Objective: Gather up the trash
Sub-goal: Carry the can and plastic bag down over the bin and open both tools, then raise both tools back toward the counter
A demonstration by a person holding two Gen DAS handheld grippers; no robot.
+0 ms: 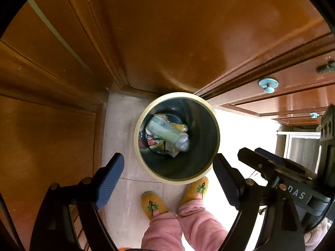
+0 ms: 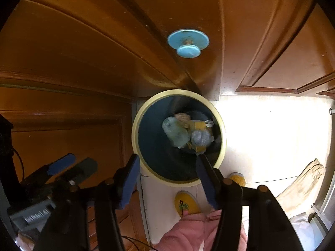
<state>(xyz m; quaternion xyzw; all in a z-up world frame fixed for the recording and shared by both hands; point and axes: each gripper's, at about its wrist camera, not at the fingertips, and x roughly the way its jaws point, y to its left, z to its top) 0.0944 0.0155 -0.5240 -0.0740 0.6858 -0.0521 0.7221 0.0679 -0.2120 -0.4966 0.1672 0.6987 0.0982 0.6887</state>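
The trash [image 1: 167, 135] lies at the bottom of the bin [image 1: 217, 138] on the floor by the cabinet. Our left gripper [image 1: 167, 179] and right gripper [image 2: 167, 179] hang above it, wide apart, holding nothing. We could clip the rim and tip the bin.

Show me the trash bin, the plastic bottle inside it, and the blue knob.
Trash bin [image 1: 146, 168]: left wrist view, cream rim at lower left.
Plastic bottle [image 1: 165, 130]: left wrist view, middle of its body.
Blue knob [image 2: 188, 50]: right wrist view, front cap.

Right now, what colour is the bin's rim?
Cream-yellow rim around a dark inside, clearest in the left wrist view.
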